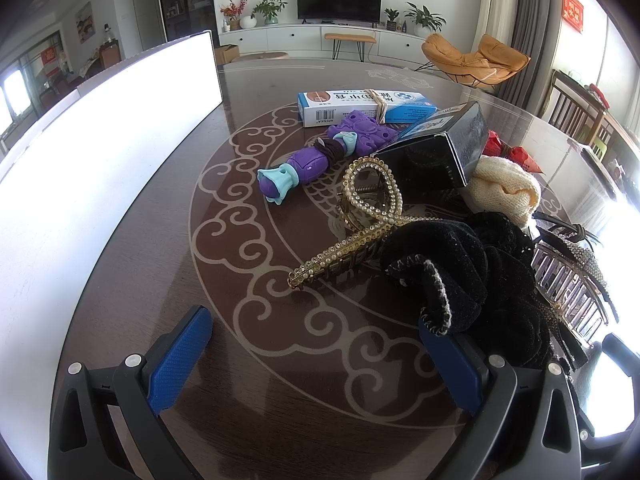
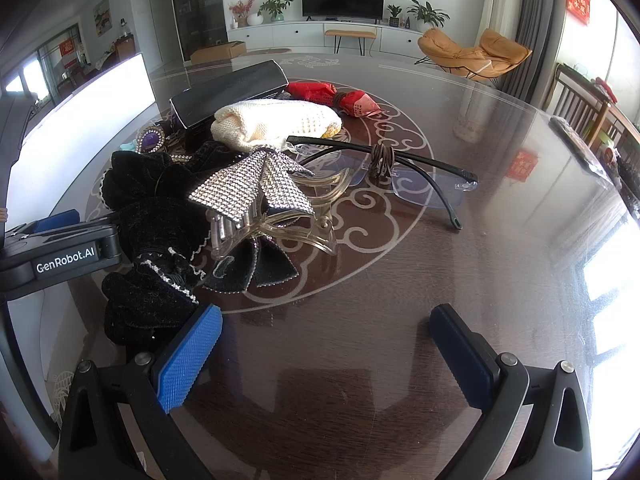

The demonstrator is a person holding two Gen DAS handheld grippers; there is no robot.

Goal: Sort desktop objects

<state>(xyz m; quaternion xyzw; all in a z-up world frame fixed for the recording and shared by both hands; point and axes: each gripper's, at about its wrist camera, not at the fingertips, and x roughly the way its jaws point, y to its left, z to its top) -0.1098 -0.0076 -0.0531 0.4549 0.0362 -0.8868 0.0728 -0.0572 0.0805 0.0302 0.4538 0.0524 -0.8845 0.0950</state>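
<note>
Lying beside black velvet scrunchie [image 1: 452, 264], gold rhinestone hair claw [image 1: 360, 216].

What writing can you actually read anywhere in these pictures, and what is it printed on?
"GenRobot.AI": on the left gripper, seen from the right wrist camera.
"APENXIA", roughly, small and upside down: beside the barcode on the blue and white box.
Large Chinese characters on that box: visible, but upside down, not read with confidence.
Label on the black box: too small to read.
Red wall hanging and red wrapped packet: characters blurred.

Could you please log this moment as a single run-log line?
left gripper: open, empty | right gripper: open, empty | black scrunchie: untouched | glasses: on table
</note>
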